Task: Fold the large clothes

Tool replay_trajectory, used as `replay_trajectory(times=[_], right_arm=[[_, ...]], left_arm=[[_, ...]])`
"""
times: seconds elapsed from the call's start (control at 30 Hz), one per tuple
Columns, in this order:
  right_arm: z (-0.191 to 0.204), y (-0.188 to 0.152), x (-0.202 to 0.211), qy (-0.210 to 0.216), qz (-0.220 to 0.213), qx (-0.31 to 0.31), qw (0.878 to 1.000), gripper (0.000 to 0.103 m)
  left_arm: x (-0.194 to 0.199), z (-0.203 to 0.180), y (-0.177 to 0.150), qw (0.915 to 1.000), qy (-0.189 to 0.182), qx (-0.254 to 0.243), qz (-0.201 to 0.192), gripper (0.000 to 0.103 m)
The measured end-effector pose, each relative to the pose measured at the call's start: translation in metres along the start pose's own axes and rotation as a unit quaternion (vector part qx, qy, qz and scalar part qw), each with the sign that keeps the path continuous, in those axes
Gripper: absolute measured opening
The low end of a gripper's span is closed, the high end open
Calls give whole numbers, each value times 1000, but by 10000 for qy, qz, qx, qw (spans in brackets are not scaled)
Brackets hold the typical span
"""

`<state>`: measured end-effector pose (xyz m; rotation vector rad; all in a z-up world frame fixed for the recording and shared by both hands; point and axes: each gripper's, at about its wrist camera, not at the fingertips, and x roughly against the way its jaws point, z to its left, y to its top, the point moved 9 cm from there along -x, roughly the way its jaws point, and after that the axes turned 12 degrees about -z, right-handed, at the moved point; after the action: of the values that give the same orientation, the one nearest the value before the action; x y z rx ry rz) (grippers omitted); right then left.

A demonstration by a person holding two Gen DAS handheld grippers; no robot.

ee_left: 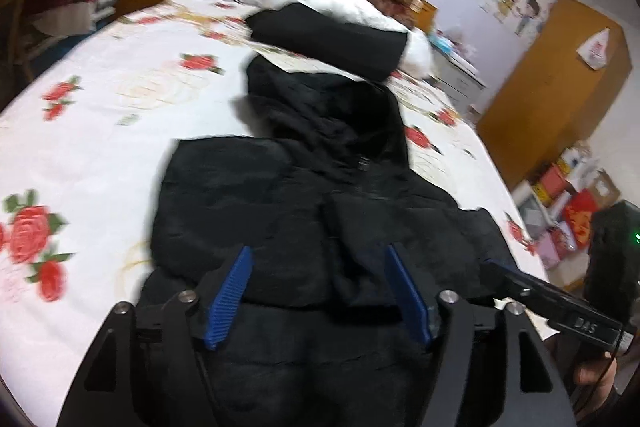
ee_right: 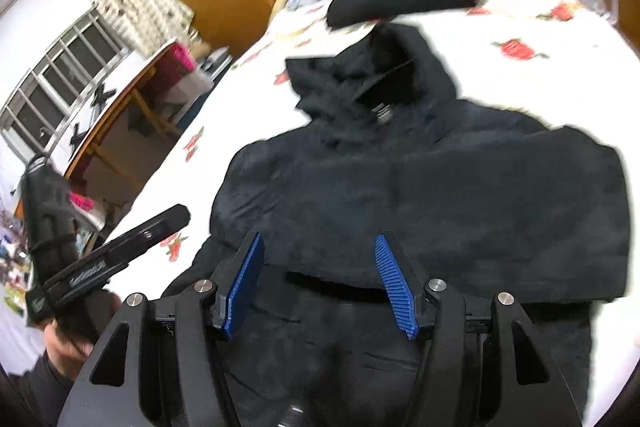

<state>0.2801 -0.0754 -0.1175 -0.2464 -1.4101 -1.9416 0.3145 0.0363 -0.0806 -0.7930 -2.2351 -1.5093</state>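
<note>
Progress: while the black hooded jacket (ee_left: 304, 211) lies flat on the floral bedsheet (ee_left: 100, 99), its sides look folded inward; bottom fold remains.
Left gripper (ee_left: 320, 291): jaws wide, holding nothing.
Right gripper (ee_right: 320, 279): jaws wide, empty.
Already folded: dark garment (ee_left: 328, 39) beyond the hood.

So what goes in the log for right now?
left gripper: open | right gripper: open | black coat: partly folded on bed

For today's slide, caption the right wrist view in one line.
Open right gripper above a black hooded coat spread on a floral bed.
</note>
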Motion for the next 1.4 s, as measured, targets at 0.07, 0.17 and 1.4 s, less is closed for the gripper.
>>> replay_trajectory(times=[0.07, 0.17, 1.4], right_arm=[[-24, 4, 15, -340, -191, 4, 9992, 59], [-76, 6, 42, -858, -377, -253, 9953, 59], [-160, 14, 23, -1854, -302, 106, 9821, 21]], left_arm=[[-25, -10, -8, 9996, -29, -27, 264, 73], [-67, -14, -28, 9966, 99, -39, 817, 73], [-53, 39, -1, 9902, 1121, -817, 161, 16]])
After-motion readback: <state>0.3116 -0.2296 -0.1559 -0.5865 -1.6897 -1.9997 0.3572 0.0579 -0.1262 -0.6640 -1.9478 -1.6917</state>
